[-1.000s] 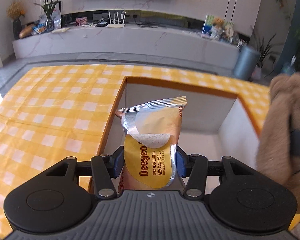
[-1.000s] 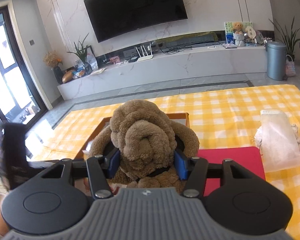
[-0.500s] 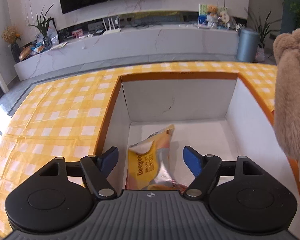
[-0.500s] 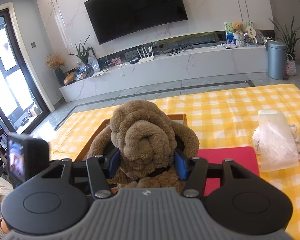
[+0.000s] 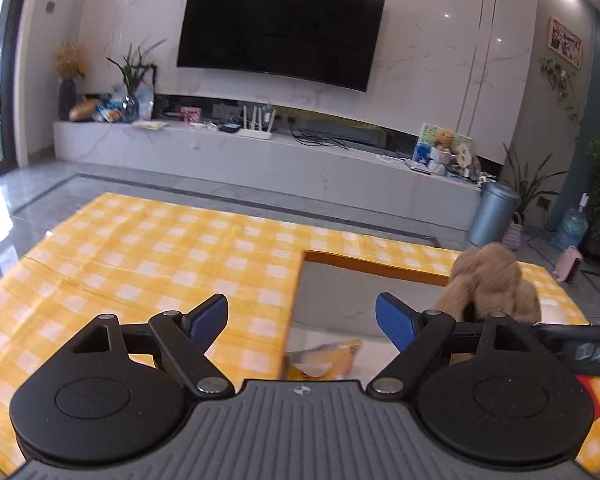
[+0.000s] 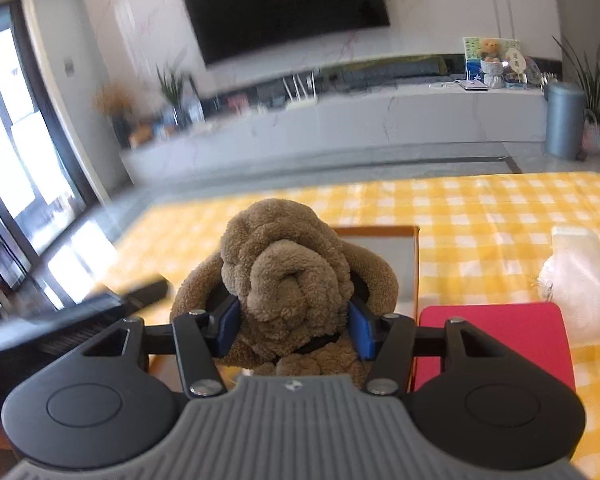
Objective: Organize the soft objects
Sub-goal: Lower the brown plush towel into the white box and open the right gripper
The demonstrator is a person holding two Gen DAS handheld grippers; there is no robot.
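My left gripper (image 5: 302, 318) is open and empty, raised above the left rim of the white box with an orange rim (image 5: 374, 269). The yellow wet-wipes pack (image 5: 326, 362) lies inside the box, just below the gripper. My right gripper (image 6: 294, 330) is shut on the brown plush dog (image 6: 286, 280), held over the same box (image 6: 396, 256). The plush dog also shows in the left wrist view (image 5: 490, 284) at the box's right side.
The table carries a yellow checked cloth (image 5: 148, 264). A red mat (image 6: 496, 340) lies right of the box, with a white plastic-wrapped bundle (image 6: 580, 280) beyond it. The left gripper's body (image 6: 60, 320) shows blurred at the left of the right wrist view.
My left gripper opened and let the wipes pack drop into the box, then lifted and tilted up. The right gripper moved over the box with the plush dog.
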